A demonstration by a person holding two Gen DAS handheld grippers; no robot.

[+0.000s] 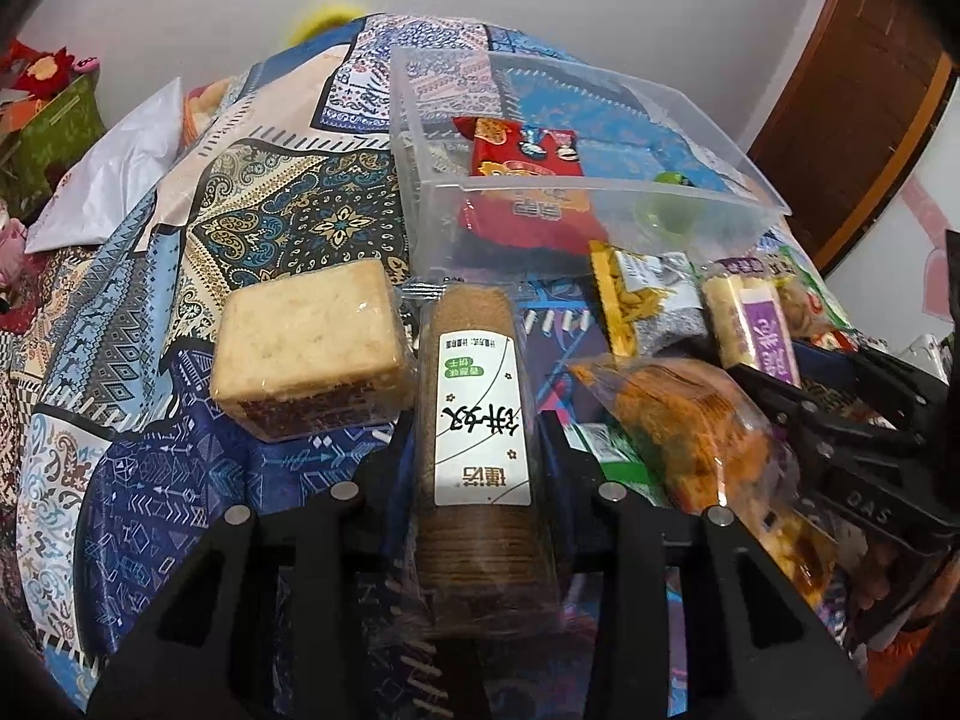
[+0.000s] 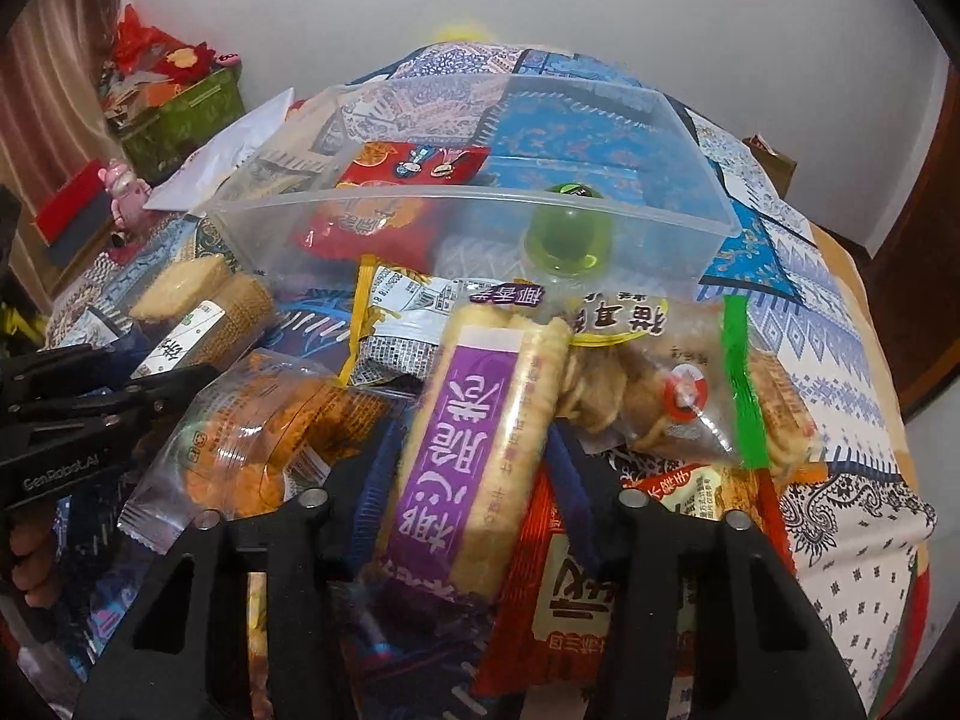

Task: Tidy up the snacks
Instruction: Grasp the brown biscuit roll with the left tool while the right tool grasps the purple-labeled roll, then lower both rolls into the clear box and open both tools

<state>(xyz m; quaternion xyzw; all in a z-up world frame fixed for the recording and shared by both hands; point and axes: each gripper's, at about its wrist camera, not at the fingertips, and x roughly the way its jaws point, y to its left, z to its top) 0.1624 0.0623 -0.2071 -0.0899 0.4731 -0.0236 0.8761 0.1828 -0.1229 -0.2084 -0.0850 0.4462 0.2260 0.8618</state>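
My left gripper (image 1: 477, 456) is shut on a brown round-cracker roll with a white label (image 1: 480, 414), held above the patterned cloth. My right gripper (image 2: 474, 462) is shut on a purple-labelled rice-cracker pack (image 2: 474, 450). A clear plastic bin (image 1: 594, 186) stands ahead; it holds a red snack bag (image 1: 522, 150) and a green jelly cup (image 1: 672, 204). The bin (image 2: 480, 210), red bag (image 2: 414, 165) and jelly cup (image 2: 567, 234) also show in the right wrist view. The left gripper (image 2: 78, 414) shows at the left of that view.
A wrapped square cake (image 1: 306, 342) lies left of the roll. An orange snack bag (image 1: 690, 420), a yellow packet (image 1: 630, 288), a clear chip bag with green tape (image 2: 678, 390) and a red packet (image 2: 576, 588) lie in front of the bin. A white bag (image 1: 114, 174) lies at the left.
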